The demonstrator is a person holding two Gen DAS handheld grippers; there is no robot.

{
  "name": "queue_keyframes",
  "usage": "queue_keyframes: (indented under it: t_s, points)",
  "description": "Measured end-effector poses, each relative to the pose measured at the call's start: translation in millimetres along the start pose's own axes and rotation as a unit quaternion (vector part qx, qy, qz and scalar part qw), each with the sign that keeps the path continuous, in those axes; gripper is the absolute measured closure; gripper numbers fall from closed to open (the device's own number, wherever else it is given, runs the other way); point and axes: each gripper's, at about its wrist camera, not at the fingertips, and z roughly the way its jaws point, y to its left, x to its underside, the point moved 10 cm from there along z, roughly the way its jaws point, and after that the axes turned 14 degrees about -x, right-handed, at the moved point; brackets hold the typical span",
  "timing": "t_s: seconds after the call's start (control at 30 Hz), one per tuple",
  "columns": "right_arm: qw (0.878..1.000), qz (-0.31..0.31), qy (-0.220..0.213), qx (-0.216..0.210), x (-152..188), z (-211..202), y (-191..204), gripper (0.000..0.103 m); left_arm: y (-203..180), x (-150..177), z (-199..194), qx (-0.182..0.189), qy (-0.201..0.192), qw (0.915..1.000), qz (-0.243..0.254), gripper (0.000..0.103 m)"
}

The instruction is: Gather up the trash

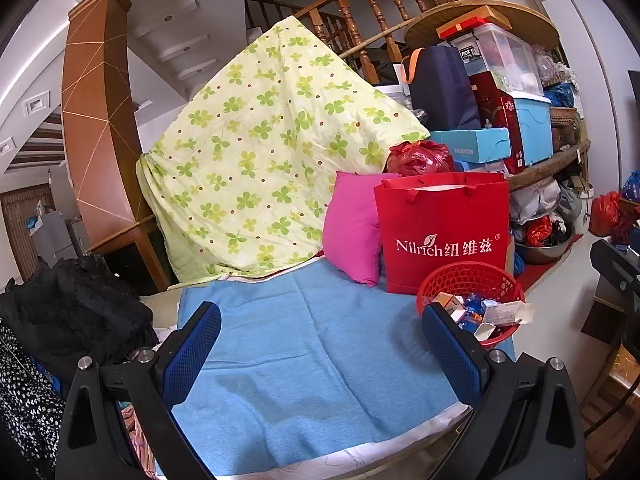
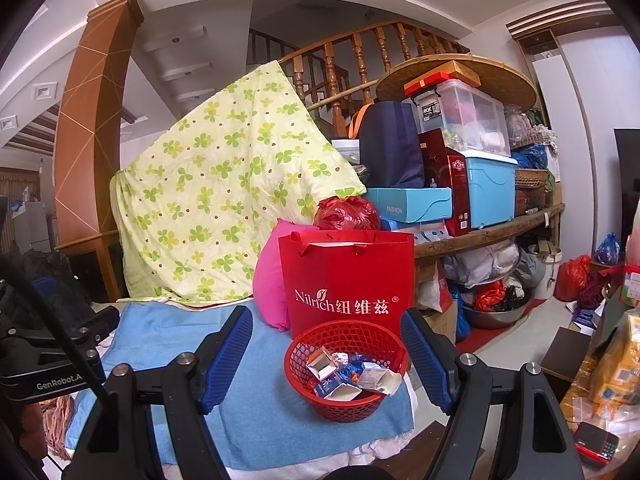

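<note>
Sitting at the right-hand corner of the blue blanket point(image 2: 256, 412), the red basket point(image 2: 344, 410) is the landmark for everything else. It holds the trash point(image 2: 352, 374): small cartons, crumpled wrappers and blue foil pieces, heaped below its rim. Just behind the basket, touching or nearly touching its far rim, stands the red paper bag point(image 2: 348, 280), upright with its mouth open. Left of that bag and behind-left of the basket leans a pink pillow point(image 2: 270, 284), and farther back-left rises the clover-print quilt point(image 2: 216, 200).

To the basket's left the blanket lies flat and bare up to its near edge, where a white sheet point(image 1: 360, 456) shows beneath. Right of the basket the blanket ends at once and the floor point(image 2: 516, 344) drops away.

The right gripper point(image 2: 326, 350) has its fingers wide apart and holds nothing; in its view the basket lies between them, clear of both pads. The left gripper point(image 1: 320, 344) is likewise spread and empty, over the bare blanket to the basket's left, its right finger point(image 1: 452, 356) overlapping the basket's near-left rim in that view; I cannot tell whether it touches.
</note>
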Motion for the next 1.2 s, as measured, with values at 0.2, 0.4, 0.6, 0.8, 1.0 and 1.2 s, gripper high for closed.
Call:
queue_keyframes:
  t_s: [0.2,0.4,0.6,0.8,1.0,1.2]
  points:
    - [1.0,0.001,-0.001,0.0,-0.1,0.0,-0.8,0.024,0.8,0.4,-2.0,0.003,0.0,1.0,0.001,0.003]
    - [1.0,0.001,-0.001,0.0,-0.1,0.1,-1.4,0.024,-1.5,-0.2,-2.3,0.001,0.0,1.0,0.002,0.003]
    - [1.0,0.002,-0.002,-0.001,0.0,0.1,-1.6,0.024,-1.6,0.1,-3.3,0.004,0.0,1.0,0.003,0.003]
    - [1.0,0.002,-0.001,0.0,1.0,-1.0,-2.3,0.024,-3.7,0.7,-5.0,0.003,0.0,1.0,0.006,0.003]
    - [1.0,0.003,0.001,0.0,1.8,0.7,-1.0,0.024,-1.8,1.6,-5.5,0.005,0.001,1.0,0.007,0.003]
    - [1.0,0.004,0.001,0.0,2.5,-0.7,-3.0,0.024,2.3,6.1,-5.1,0.007,0.002,0.9999,0.009,0.003]
